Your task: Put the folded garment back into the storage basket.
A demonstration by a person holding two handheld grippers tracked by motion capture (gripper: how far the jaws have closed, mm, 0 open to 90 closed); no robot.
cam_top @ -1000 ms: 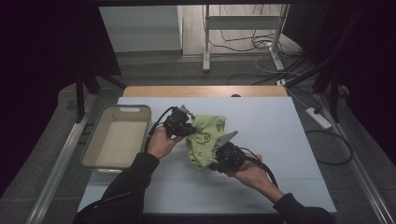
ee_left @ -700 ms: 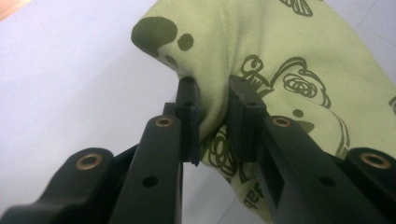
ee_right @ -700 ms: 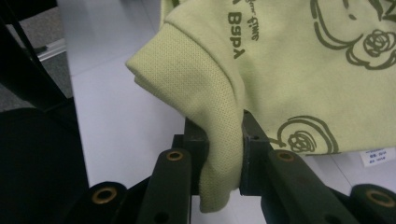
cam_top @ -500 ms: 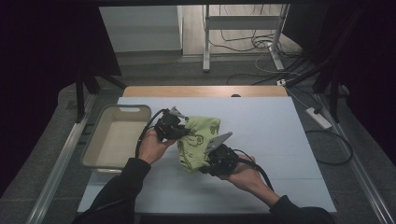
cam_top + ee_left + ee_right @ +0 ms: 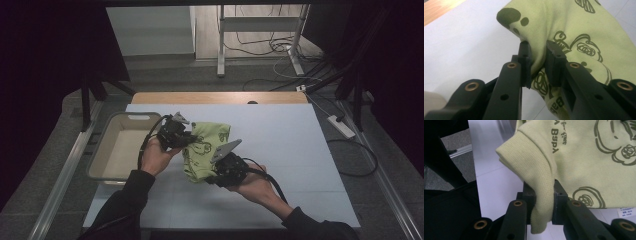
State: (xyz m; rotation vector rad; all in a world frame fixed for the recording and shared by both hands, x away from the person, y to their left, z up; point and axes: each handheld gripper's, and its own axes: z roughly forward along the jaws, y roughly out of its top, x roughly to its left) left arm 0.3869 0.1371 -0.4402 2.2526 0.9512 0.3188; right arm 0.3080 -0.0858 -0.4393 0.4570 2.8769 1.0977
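1. Garment (image 5: 206, 150): pale green baby top printed with dark cartoon line-work and lettering, bunched at centre of the high view, raised off the surface (image 5: 300, 165) between two hands. Judged to be mid-carry or mid-fold; which one cannot be told.
2. Left tool (image 5: 186, 138): jaws pressed together on a fold of the printed cloth (image 5: 537, 62), pinching the upper-left edge, apparently to keep that end lifted.
3. Right tool (image 5: 216, 172): jaws pinching a ribbed cuff or hem band (image 5: 541, 195), lower centre of the right tool's view; this grip carries the lower end.
4. Tray (image 5: 102, 170): shallow beige bin with a handle slot, left of centre in the high view, just beside the left hand; nothing visible inside. Likely destination for the garment.
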